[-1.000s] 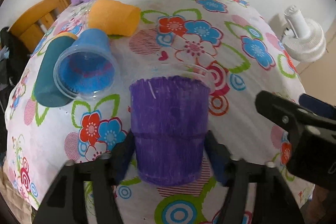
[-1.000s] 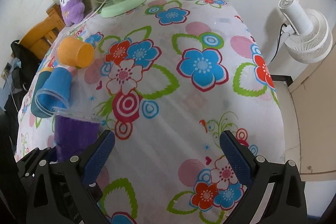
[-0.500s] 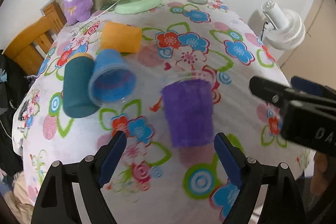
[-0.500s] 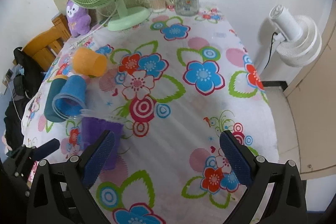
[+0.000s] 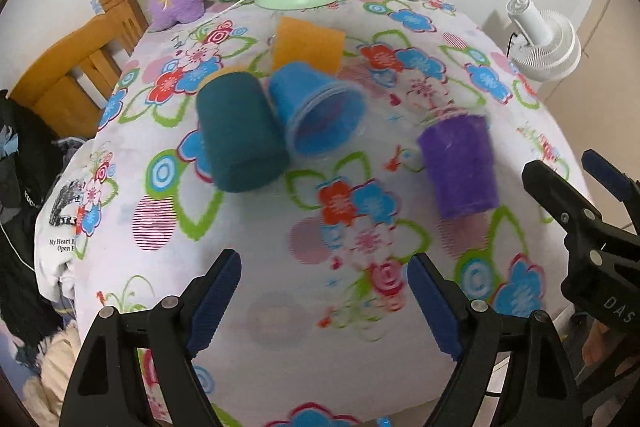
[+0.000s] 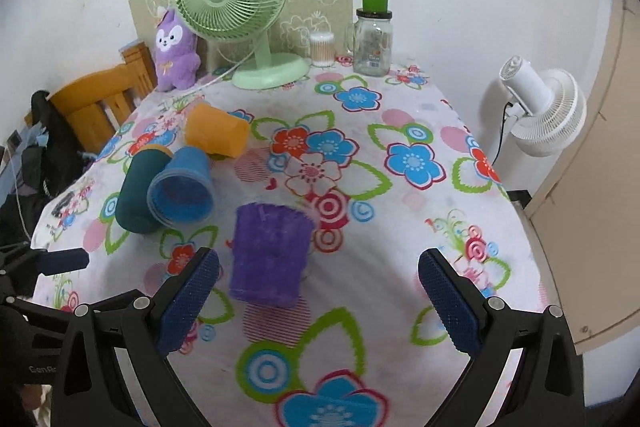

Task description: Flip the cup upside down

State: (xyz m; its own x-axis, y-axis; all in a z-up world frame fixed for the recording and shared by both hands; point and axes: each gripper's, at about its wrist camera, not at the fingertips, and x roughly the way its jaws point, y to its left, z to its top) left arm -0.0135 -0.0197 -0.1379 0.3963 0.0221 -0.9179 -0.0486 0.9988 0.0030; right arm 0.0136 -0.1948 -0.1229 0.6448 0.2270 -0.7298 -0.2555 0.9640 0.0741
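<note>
A purple cup (image 5: 460, 167) stands upright on the flowered tablecloth (image 5: 360, 315), free of both grippers; it also shows in the right wrist view (image 6: 270, 255). A blue cup (image 5: 320, 115), a teal cup (image 5: 236, 135) and an orange cup (image 5: 308, 45) lie on their sides to its left. My left gripper (image 5: 324, 301) is open and empty, pulled back from the cups near the table's front. My right gripper (image 6: 318, 303) is open and empty, just in front of the purple cup, which sits toward its left finger.
A green desk fan (image 6: 240, 11), a purple plush toy (image 6: 174, 47), a glass jar (image 6: 372, 39) and a small container of cotton swabs (image 6: 322, 49) stand at the table's far edge. A wooden chair (image 6: 96, 107) is at the left. A white fan (image 6: 540, 103) stands at the right.
My left gripper let go of the purple cup, opened and pulled back and to the left. The cup now stands alone. The right gripper has drawn back and risen.
</note>
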